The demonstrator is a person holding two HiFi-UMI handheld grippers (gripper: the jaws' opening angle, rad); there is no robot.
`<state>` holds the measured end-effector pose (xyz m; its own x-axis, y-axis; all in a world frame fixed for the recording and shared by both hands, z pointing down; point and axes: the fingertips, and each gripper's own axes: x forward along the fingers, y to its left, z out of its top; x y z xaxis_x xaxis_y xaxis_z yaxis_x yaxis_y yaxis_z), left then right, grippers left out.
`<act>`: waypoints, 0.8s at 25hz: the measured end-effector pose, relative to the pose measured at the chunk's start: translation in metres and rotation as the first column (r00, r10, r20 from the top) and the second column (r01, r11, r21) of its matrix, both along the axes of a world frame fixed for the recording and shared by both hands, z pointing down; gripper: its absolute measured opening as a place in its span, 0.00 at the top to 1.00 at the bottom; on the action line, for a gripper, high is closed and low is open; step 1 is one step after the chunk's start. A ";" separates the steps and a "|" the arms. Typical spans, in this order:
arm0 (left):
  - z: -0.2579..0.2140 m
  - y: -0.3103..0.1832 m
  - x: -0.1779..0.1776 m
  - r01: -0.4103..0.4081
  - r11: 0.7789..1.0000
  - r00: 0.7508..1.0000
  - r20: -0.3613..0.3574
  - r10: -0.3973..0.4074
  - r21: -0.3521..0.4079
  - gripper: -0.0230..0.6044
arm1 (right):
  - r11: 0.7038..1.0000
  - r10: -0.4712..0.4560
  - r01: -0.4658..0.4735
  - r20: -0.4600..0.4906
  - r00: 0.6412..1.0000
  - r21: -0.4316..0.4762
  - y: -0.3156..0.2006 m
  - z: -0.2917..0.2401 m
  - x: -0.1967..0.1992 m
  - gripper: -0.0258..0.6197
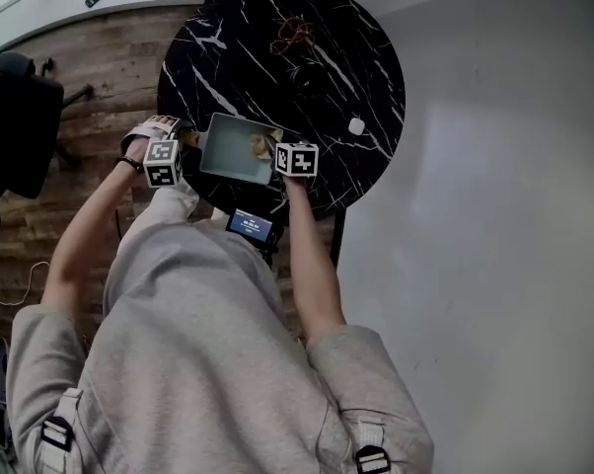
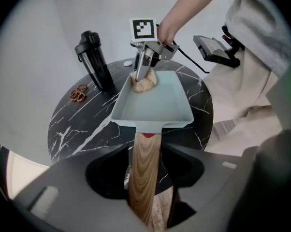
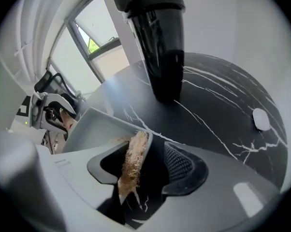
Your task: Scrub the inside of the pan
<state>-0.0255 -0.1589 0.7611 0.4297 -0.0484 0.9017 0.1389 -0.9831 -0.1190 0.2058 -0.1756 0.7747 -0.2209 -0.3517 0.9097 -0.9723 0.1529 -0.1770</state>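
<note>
A pale blue rectangular pan (image 1: 230, 151) lies on the round black marble table (image 1: 366, 57) at its near edge. Its wooden handle (image 2: 144, 173) runs between the jaws of my left gripper (image 2: 145, 151), which stand open with dark gaps beside it. In the head view the left gripper (image 1: 163, 162) is at the pan's left end and the right gripper (image 1: 297, 159) at its right end. A tan fibrous scrubber (image 3: 132, 163) stands at the pan's rim inside my right gripper (image 3: 152, 153). It lies against the left jaw, apart from the right meshed pad. The scrubber (image 2: 144, 82) rests in the pan's far end.
A tall black bottle (image 3: 160, 42) stands on the table beyond the pan (image 2: 93, 62). A brown tangled object (image 1: 292, 36) lies at the far side. A small white disc (image 1: 356, 125) sits to the right. A small screen device (image 1: 252, 226) hangs at the table's near edge.
</note>
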 end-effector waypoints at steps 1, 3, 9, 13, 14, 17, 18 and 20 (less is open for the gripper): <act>0.004 0.001 0.001 -0.009 1.000 1.000 0.006 0.009 0.005 0.67 | 1.000 -0.005 0.005 -0.005 1.000 0.009 -0.001 -0.001 0.000 0.59; 0.009 0.001 0.004 -0.014 1.000 1.000 0.007 0.014 0.015 0.68 | 0.999 -0.042 0.042 -0.040 0.998 0.020 -0.004 -0.002 -0.001 0.63; 0.011 0.002 0.005 0.027 1.000 0.999 0.024 -0.027 -0.009 0.69 | 0.992 -0.125 0.128 -0.114 0.986 0.020 -0.004 -0.006 -0.004 0.70; 0.014 0.006 0.004 0.078 0.996 0.995 0.065 -0.074 -0.051 0.69 | 0.990 -0.141 0.140 -0.069 0.988 -0.020 0.014 0.000 -0.009 0.71; 0.014 0.007 0.005 0.089 0.995 0.994 0.067 -0.085 -0.054 0.69 | 0.990 -0.143 0.142 -0.060 0.988 -0.026 0.020 0.001 -0.011 0.72; 0.016 0.009 0.006 0.105 0.993 0.993 0.069 -0.101 -0.057 0.69 | 0.989 -0.143 0.141 -0.033 0.989 -0.037 0.044 0.004 -0.013 0.73; 0.016 0.009 0.006 0.106 0.992 0.992 0.072 -0.101 -0.062 0.69 | 0.989 -0.139 0.138 -0.017 0.990 -0.042 0.052 0.005 -0.015 0.73; 0.017 0.009 0.005 0.108 0.991 0.991 0.086 -0.101 -0.078 0.69 | 0.992 -0.117 0.118 0.012 0.993 -0.052 0.064 0.007 -0.016 0.74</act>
